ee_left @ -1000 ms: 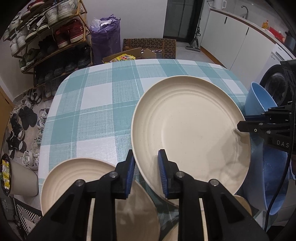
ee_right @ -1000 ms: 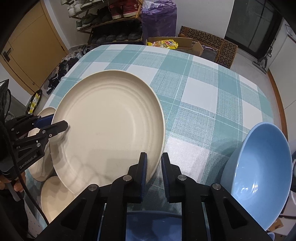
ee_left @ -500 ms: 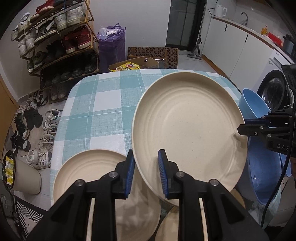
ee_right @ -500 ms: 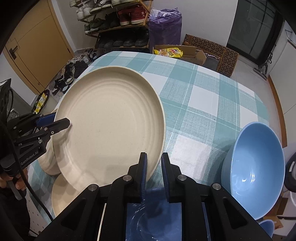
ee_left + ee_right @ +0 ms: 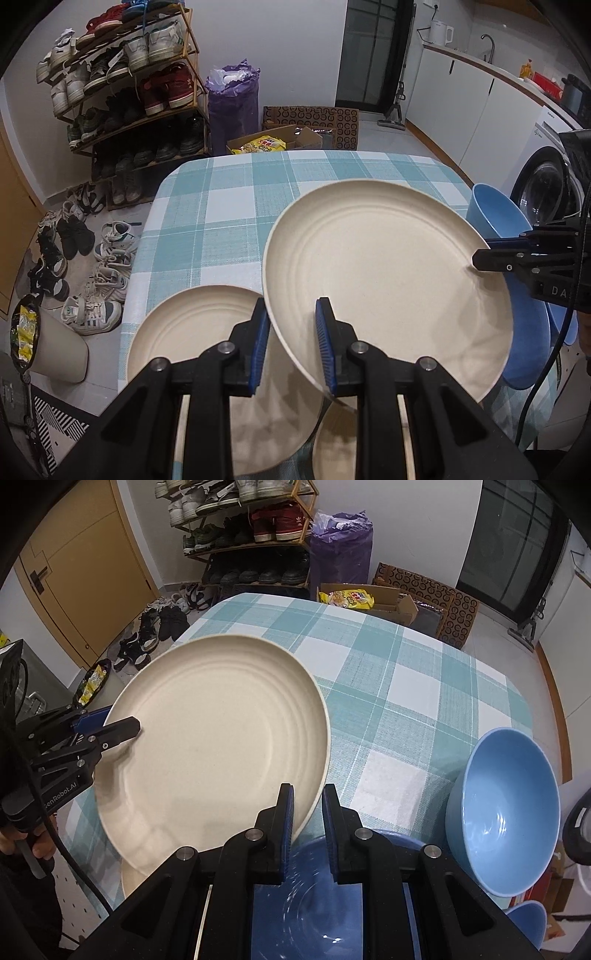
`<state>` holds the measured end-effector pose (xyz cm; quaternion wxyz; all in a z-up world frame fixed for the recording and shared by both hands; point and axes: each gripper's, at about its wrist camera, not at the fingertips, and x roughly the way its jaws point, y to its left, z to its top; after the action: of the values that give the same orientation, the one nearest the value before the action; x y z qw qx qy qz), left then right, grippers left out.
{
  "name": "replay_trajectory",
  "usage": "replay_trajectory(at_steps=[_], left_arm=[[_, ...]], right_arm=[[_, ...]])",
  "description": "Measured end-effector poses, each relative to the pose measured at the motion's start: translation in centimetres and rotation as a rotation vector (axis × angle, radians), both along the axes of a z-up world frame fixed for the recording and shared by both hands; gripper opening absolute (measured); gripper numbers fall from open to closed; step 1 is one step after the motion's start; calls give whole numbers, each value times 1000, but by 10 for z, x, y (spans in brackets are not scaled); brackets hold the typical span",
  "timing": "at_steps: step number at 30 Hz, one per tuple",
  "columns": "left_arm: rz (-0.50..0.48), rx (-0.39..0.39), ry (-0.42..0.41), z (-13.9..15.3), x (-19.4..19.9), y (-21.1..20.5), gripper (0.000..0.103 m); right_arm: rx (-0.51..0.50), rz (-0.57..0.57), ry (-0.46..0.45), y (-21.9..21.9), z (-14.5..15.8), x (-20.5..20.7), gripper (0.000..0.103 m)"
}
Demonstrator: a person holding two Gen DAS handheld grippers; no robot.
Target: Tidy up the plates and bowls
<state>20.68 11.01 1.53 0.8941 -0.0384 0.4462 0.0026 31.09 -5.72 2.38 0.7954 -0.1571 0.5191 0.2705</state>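
As the plate (image 5: 388, 280) is wide, we clamp opposite rims, left gripper (image 5: 291, 343) and right gripper (image 5: 307, 827) both closed tight, above the table's (image 5: 406, 686) near edge.

We looked steeply down along each gripper's fingers (image 5: 260, 332), close above the tabletop (image 5: 221, 206). The left view faced the shoe rack (image 5: 125, 92) and kitchen; the right view faced the rack (image 5: 251, 528) and door (image 5: 85, 579). Both shared the plate (image 5: 384, 273) (image 5: 218, 738), the checked tabletop (image 5: 406, 686), and each other's gripper.
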Motion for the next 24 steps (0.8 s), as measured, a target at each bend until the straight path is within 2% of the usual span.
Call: replay_trajectory(at_steps=[24], left_arm=[[41,-4,-31,4,-60,8,23]], right_arm=[[40,49,-23,7,13,-61,16]])
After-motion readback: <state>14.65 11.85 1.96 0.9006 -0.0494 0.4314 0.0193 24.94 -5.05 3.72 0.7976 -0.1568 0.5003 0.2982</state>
